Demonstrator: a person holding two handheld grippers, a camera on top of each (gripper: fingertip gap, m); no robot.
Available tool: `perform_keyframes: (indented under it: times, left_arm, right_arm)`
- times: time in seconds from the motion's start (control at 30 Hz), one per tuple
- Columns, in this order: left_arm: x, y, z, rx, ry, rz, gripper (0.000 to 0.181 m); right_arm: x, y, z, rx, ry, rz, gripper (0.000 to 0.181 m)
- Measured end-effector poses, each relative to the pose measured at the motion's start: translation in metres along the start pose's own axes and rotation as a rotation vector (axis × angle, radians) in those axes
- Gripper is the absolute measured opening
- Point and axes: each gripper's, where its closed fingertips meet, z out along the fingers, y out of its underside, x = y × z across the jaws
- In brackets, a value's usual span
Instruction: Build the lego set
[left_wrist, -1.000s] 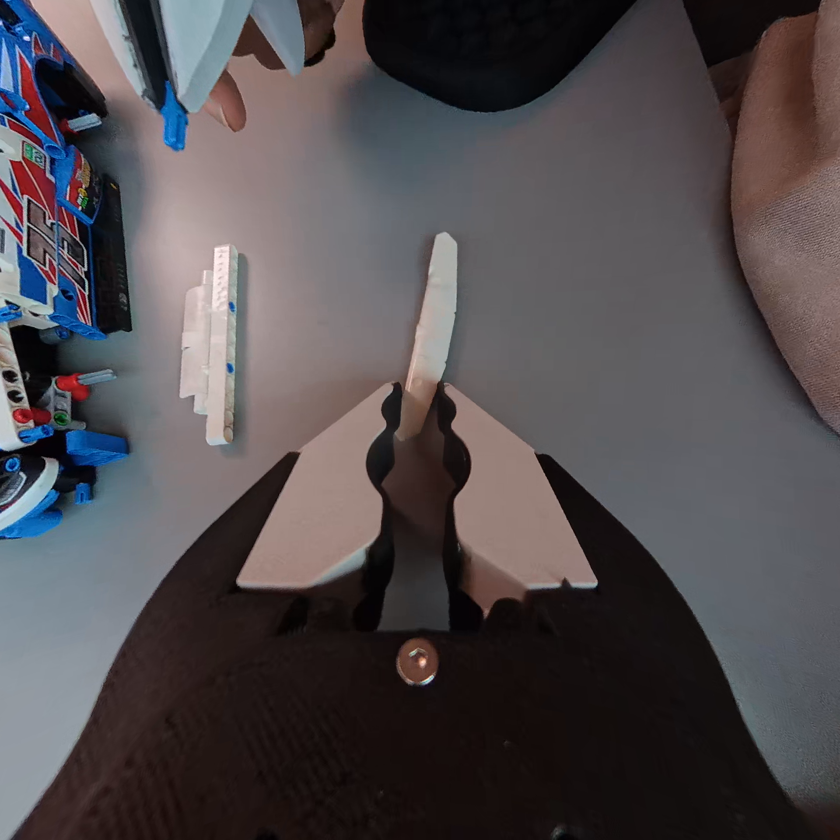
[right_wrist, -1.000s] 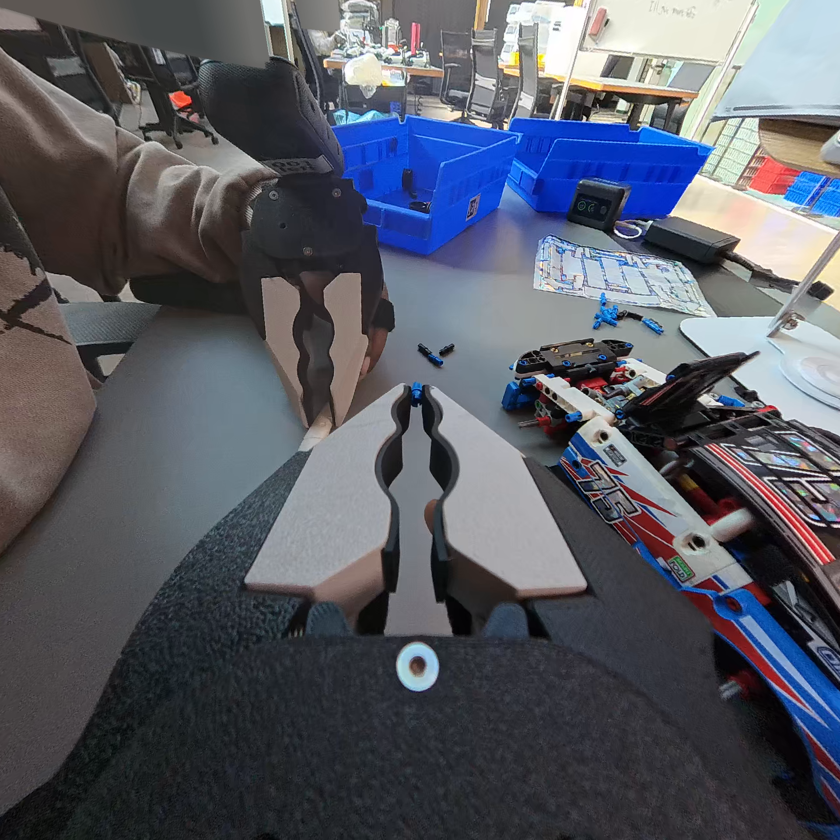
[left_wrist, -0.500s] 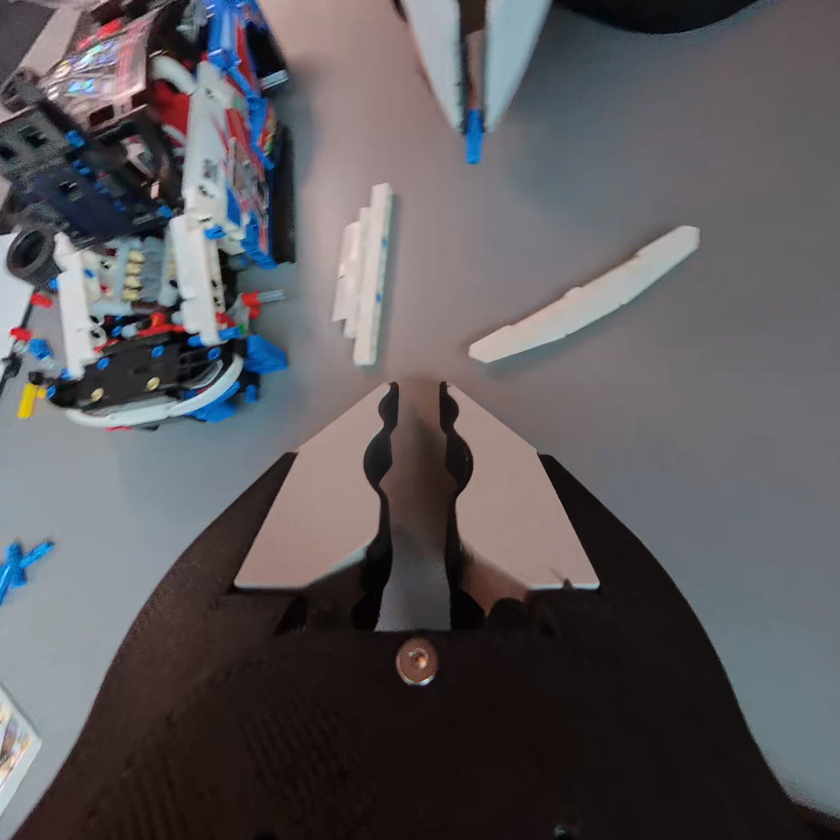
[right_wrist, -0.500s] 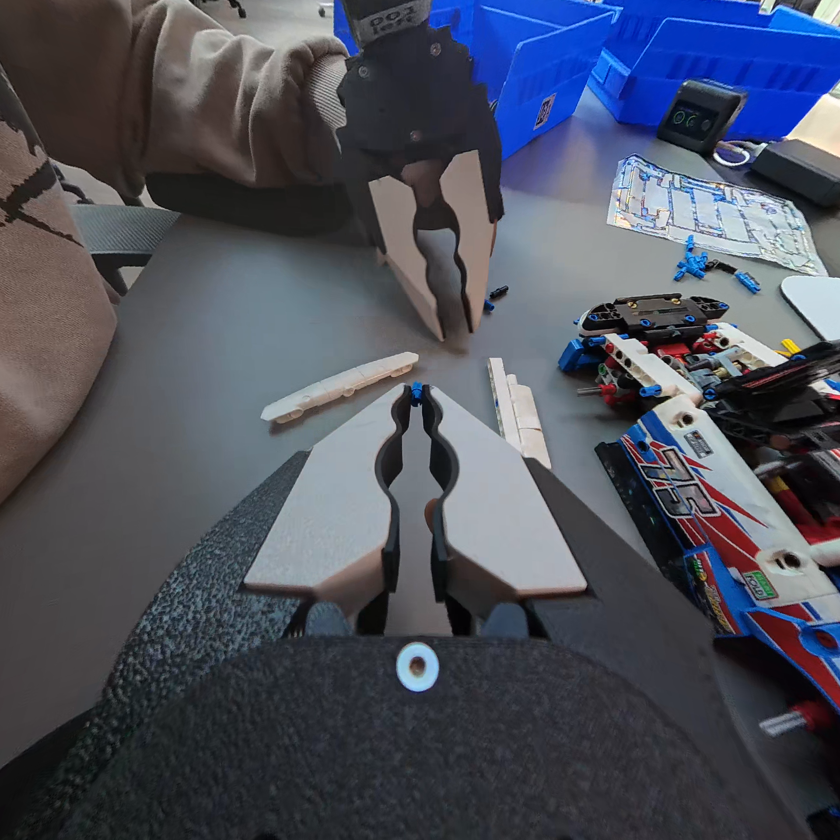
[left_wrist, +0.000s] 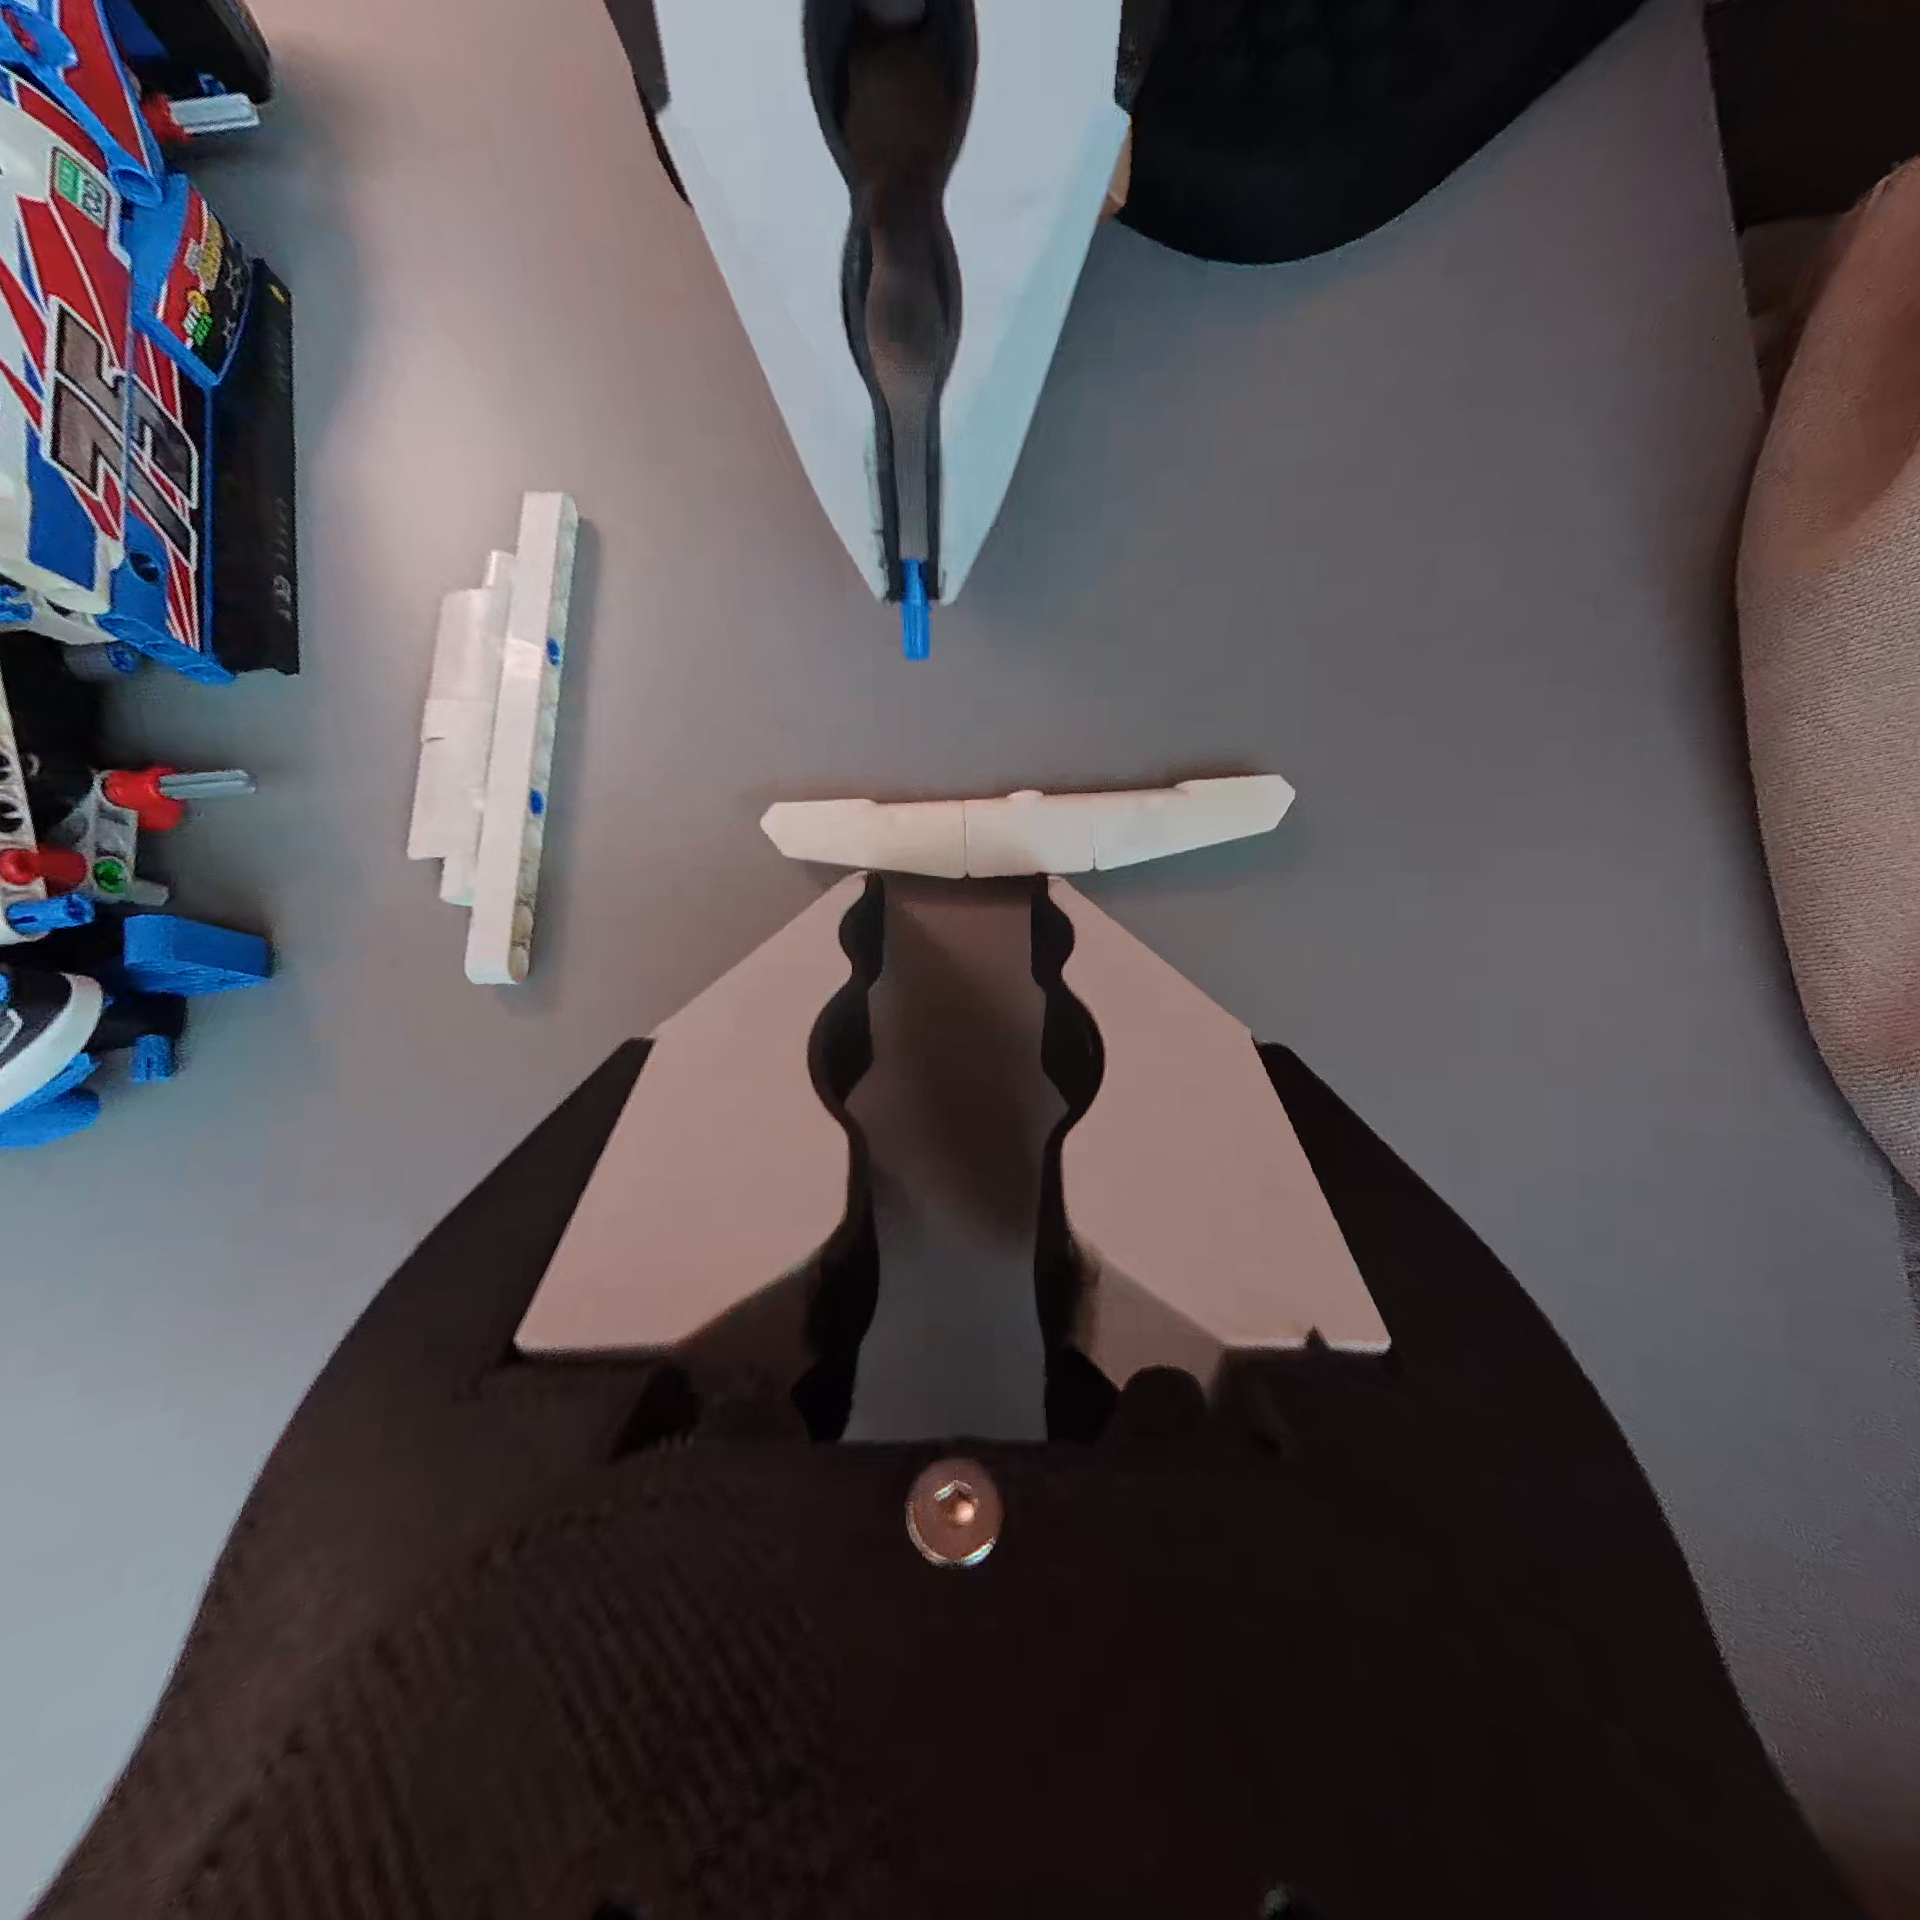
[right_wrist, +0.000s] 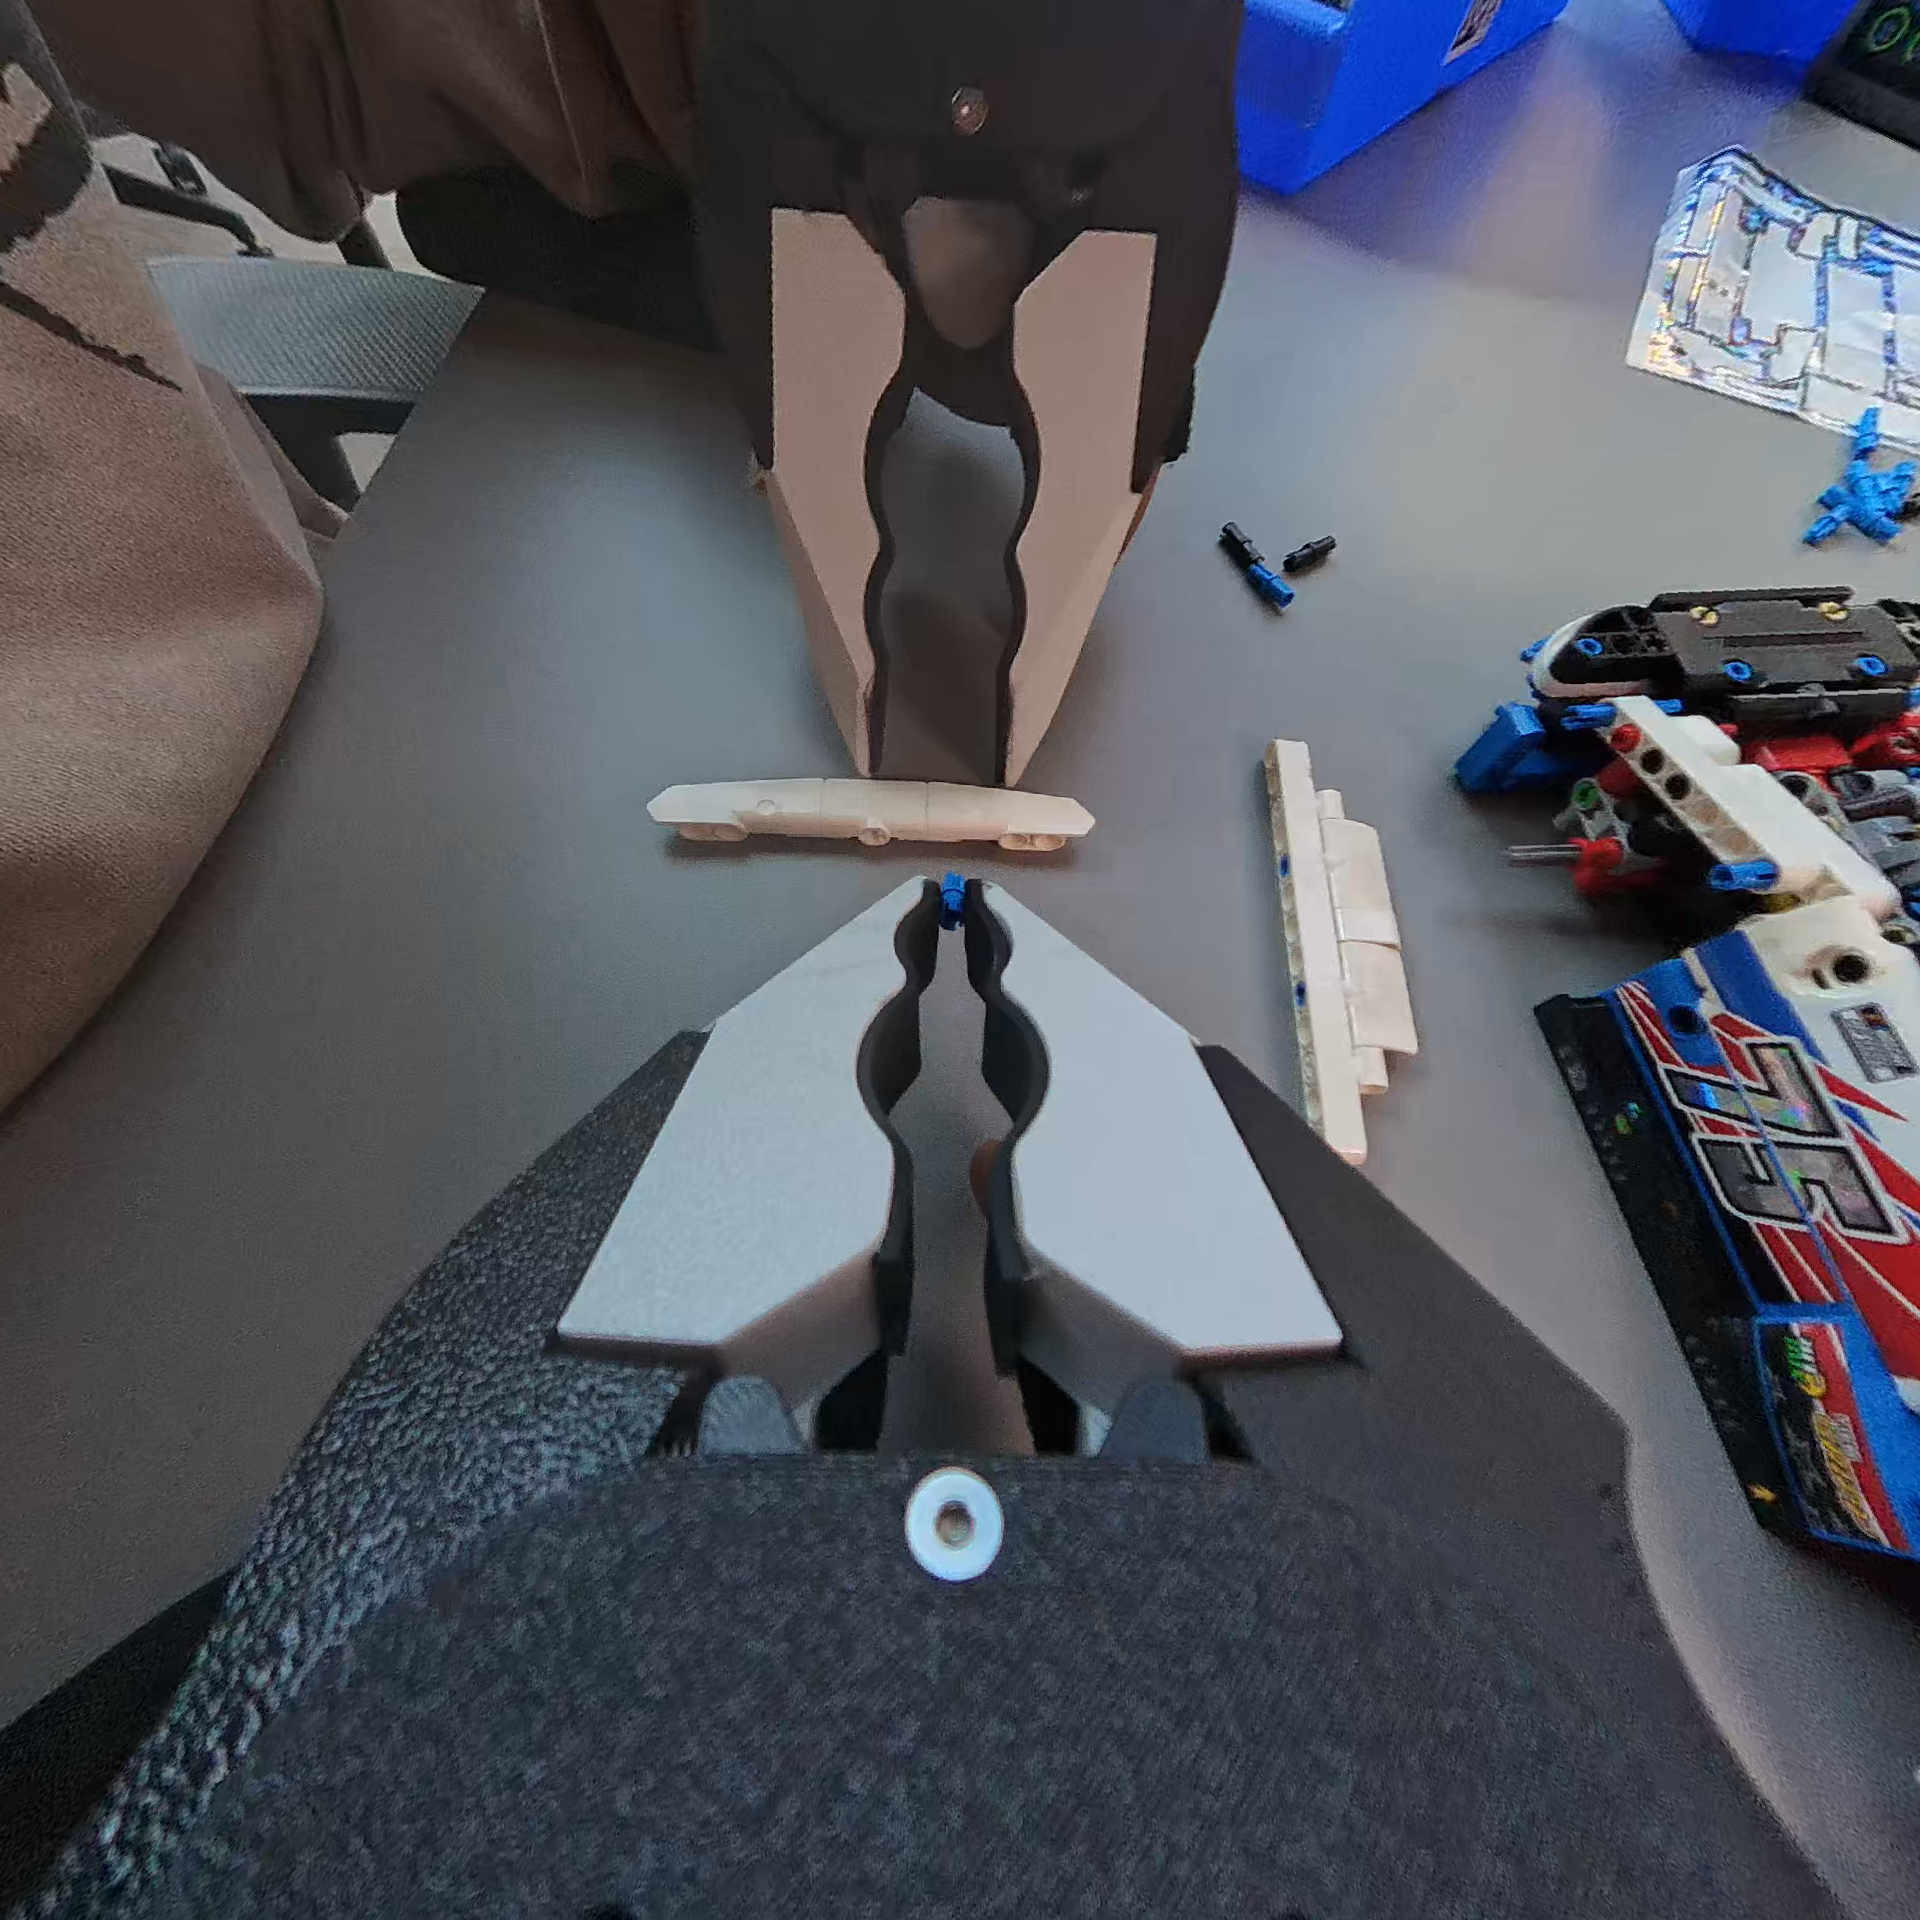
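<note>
Long white curved plastic beam (right_wrist: 871, 810): flat on grey table (right_wrist: 540, 644), long axis crosswise between facing grippers; left gripper (left_wrist: 954, 883), jaws apart and empty, touching or just beside it; right gripper (right_wrist: 949, 896), pinching small blue pin (right_wrist: 949, 900), just short, pin aimed at beam's side.

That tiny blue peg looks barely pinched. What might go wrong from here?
1. The blue peg sits only at the very tips of the right hand-held gripper, so it may twist or drop on contact.
2. The white beam lies loose on the table; the left hand-held gripper is open behind it, not clamping, so pushing the peg may just slide the beam.
</note>
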Motion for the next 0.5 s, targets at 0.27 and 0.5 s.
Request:
perform_keyframes:
  times: [0.27, 0.5]
  left_arm:
    - [0.005, -0.01, -0.004, 0.04, 0.077, -0.306, 0.051]
    - [0.011, -0.017, 0.012, -0.026, -0.082, -0.373, 0.072]
  right_arm:
    - [0.014, 0.003, -0.003, -0.017, 0.078, 0.001, 0.002]
    - [0.039, 0.013, -0.014, -0.031, 0.176, 0.067, 0.002]
